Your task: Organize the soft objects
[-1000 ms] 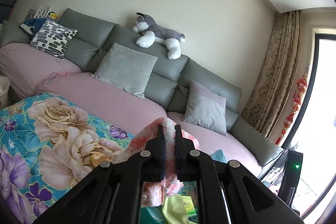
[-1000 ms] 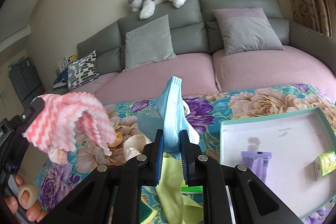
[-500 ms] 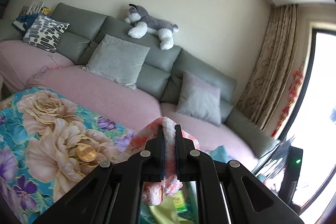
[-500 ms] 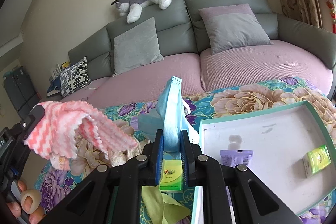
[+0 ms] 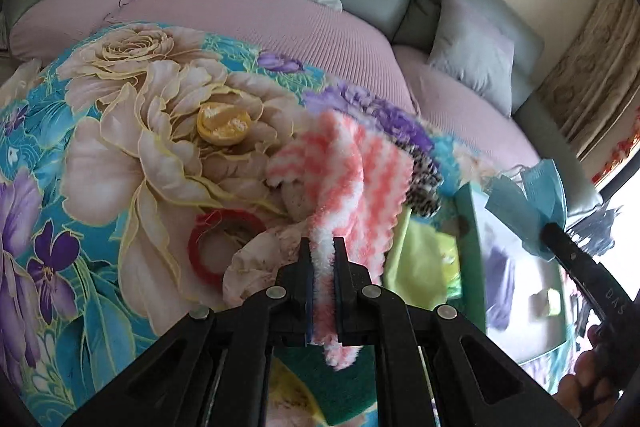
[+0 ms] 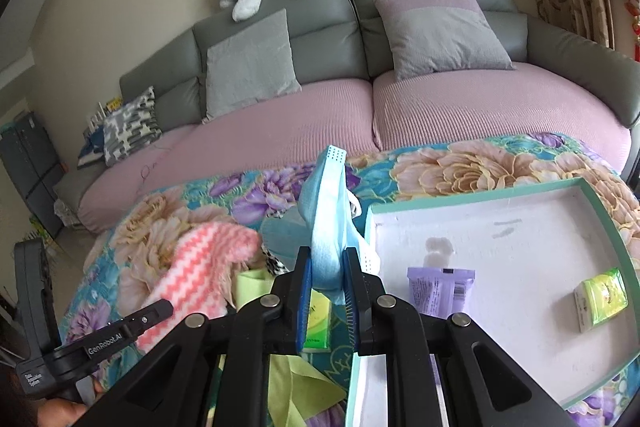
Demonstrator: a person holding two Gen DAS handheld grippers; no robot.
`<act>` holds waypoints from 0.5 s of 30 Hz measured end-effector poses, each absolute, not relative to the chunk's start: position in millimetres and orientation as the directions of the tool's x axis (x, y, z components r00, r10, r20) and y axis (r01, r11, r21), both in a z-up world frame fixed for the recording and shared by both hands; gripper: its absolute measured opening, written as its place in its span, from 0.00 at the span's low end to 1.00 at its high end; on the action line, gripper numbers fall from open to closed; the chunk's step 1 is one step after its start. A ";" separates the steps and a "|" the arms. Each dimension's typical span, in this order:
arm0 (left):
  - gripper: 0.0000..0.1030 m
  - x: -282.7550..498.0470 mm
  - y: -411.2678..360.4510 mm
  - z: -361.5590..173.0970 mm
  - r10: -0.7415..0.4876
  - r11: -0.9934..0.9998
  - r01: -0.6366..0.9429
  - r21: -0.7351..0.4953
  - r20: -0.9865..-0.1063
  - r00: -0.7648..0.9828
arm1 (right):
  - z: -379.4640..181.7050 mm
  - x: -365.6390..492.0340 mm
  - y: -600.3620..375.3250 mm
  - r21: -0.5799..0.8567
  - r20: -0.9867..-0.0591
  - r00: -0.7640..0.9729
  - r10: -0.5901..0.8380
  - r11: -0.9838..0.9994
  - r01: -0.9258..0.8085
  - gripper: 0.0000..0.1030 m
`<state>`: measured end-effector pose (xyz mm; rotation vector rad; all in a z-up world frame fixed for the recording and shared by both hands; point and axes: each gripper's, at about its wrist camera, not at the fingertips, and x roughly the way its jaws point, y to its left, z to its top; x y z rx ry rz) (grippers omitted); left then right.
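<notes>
Tipped downward since a second ago, the left gripper (image 5: pixel 322 241) now faces the floral cloth (image 5: pixel 120 155), jaws clamped on the pink-and-white zigzag cloth (image 5: pixel 352 171) draped above a red ring (image 5: pixel 224 247). Beside it, the right gripper (image 6: pixel 327 255) pinches a blue face mask (image 6: pixel 326 211) near the white tray (image 6: pixel 520 227).

Pink-white zigzag cloth (image 5: pixel 352 167) drooping, pinched; blue face mask (image 6: pixel 326 227) upright, pinched

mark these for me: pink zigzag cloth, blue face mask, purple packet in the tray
pink zigzag cloth (image 5: pixel 352 183), left wrist view, on its striped fold.
blue face mask (image 6: pixel 325 223), right wrist view, on its pleated middle.
purple packet (image 6: pixel 438 291), right wrist view, on its front.
</notes>
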<state>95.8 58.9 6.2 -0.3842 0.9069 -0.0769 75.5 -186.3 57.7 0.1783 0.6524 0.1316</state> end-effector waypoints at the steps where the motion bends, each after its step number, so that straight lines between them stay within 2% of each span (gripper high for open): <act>1: 0.08 94.8 56.7 8.8 -0.218 0.935 -0.088 -0.344 -0.752 0.622 | 54.9 77.2 -185.7 0.200 -0.603 0.778 0.174 0.978 -0.064 0.16; 2: 0.09 93.8 55.1 11.0 -0.215 0.937 -0.083 -0.338 -0.750 0.625 | 51.7 78.4 -186.0 0.197 -0.613 0.771 0.172 0.978 -0.062 0.16; 4: 0.21 92.6 50.1 15.6 -0.210 0.946 -0.062 -0.317 -0.749 0.628 | 46.0 81.6 -185.6 0.193 -0.636 0.753 0.169 0.979 -0.057 0.16; 5: 0.36 93.0 47.6 19.2 -0.203 0.951 -0.054 -0.303 -0.750 0.629 | 43.5 82.9 -185.5 0.191 -0.645 0.746 0.168 0.980 -0.056 0.16; 6: 0.46 93.0 45.6 21.3 -0.196 0.956 -0.047 -0.290 -0.749 0.633 | 41.2 83.8 -185.5 0.189 -0.652 0.739 0.168 0.980 -0.055 0.16; 15: 0.47 116.2 37.7 35.2 -0.139 0.973 -0.036 -0.226 -0.711 0.690 | 33.4 88.2 -190.3 0.201 -0.679 0.712 0.177 0.978 -0.051 0.16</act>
